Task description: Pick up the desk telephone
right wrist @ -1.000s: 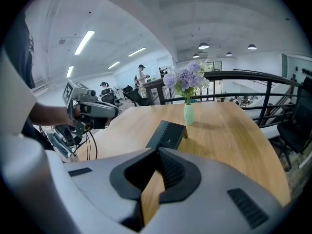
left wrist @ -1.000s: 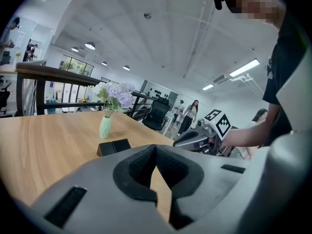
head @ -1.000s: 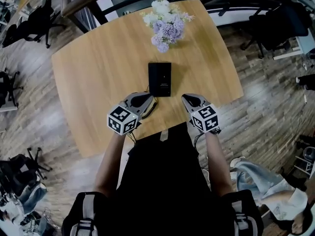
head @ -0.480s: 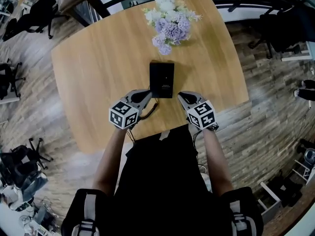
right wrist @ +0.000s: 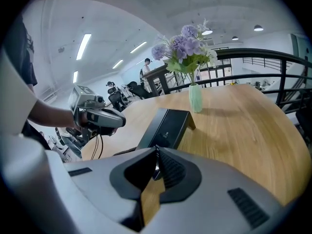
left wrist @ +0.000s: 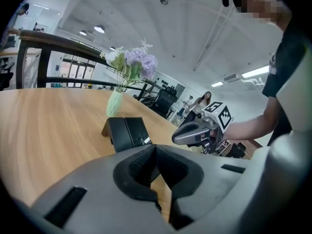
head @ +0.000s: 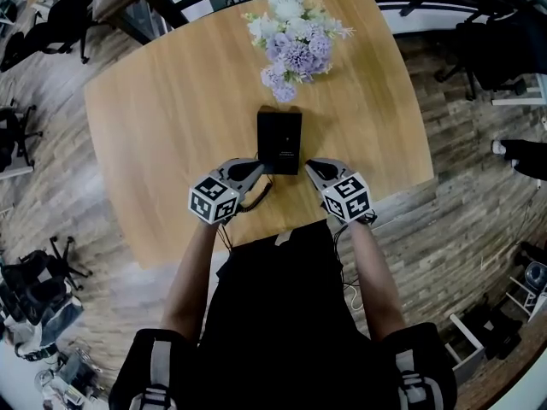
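Left gripper [head: 257, 168]: jaws are closed pad to pad, and nothing is held between them. A dark cable [head: 257, 196] is seen trailing on the tabletop [head: 162, 118] below this gripper.

Desk telephone [head: 279, 142]: a black, flat unit is lying on the tabletop, just ahead of the left jaws and slightly to their right. In the left gripper view its near end is propped up at a tilt. The left jaw tips are placed at its near left corner; contact cannot be confirmed.

Container: one pale green vase [left wrist: 115, 104] is standing upright beyond the telephone's far end, well ahead of both pairs of jaws. Purple and white flowers [head: 292, 34] with green stems are held in it. The vase is apart from the telephone.

Right gripper [head: 309, 166]: jaws are likewise shut, with nothing gripped. The telephone is found just ahead of them and to their left, with the tips beside its near right corner.

Change against the frame one second earlier: both grippers have been brought closer in, from short of the telephone's near edge to flanking its near corners. The jaws have remained closed throughout. Telephone and vase are unmoved on the tabletop.
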`<state>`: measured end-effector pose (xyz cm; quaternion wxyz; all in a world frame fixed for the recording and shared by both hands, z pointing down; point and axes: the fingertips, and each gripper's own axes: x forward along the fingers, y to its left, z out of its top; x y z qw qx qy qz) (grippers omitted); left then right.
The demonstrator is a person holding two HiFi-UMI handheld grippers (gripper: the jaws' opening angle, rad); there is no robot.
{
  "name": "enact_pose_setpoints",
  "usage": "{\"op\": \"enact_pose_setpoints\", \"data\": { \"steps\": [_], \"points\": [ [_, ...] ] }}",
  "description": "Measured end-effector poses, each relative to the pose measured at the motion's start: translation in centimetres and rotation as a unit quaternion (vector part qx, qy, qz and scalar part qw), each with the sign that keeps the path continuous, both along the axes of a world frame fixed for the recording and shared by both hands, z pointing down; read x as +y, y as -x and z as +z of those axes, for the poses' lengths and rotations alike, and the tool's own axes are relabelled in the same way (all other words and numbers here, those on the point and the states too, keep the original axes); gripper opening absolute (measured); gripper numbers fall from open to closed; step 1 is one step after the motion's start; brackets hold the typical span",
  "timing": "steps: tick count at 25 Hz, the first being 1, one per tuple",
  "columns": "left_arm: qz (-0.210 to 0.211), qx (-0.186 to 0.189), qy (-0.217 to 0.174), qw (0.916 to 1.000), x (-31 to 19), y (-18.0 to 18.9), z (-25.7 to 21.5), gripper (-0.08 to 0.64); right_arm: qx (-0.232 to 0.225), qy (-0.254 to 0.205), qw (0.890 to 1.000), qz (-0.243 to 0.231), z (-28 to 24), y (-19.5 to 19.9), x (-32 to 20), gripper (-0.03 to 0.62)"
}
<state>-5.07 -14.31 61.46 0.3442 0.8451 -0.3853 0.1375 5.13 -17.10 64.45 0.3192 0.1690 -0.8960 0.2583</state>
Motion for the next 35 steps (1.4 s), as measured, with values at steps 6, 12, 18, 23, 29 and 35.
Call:
{"op": "enact_pose_setpoints", "data": {
  "steps": [6, 12, 18, 23, 29, 35],
  "points": [
    [-0.006, 0.002, 0.017, 0.9998, -0.5, 0.4, 1.8, 0.021, -0.013, 0.016, 1.000, -0.004, 1.3, 0.5, -0.1, 0.028],
    [-0.012, 0.000, 0.027, 0.9996, -1.1, 1.0, 2.8, 0.026, -0.017, 0.026, 1.000, 0.001, 2.4, 0.7, -0.4, 0.029],
    [-0.012, -0.003, 0.039, 0.9992, -1.6, 1.4, 4.0, 0.149, -0.022, 0.040, 0.999, 0.007, 3.6, 1.0, -0.8, 0.117],
    [-0.009, -0.007, 0.054, 0.9985, -1.9, 1.4, 5.5, 0.257, -0.037, 0.059, 0.997, 0.018, 4.2, 1.5, -1.2, 0.156],
    [-0.002, 0.003, 0.062, 0.9981, -2.7, 0.7, 6.9, 0.284, -0.053, 0.075, 0.996, 0.019, 5.2, 2.4, -1.9, 0.173],
    [0.021, 0.011, 0.075, 0.9969, -3.5, -0.5, 8.7, 0.318, -0.048, 0.087, 0.995, 0.016, 6.5, 2.9, -2.3, 0.175]
  ]
}}
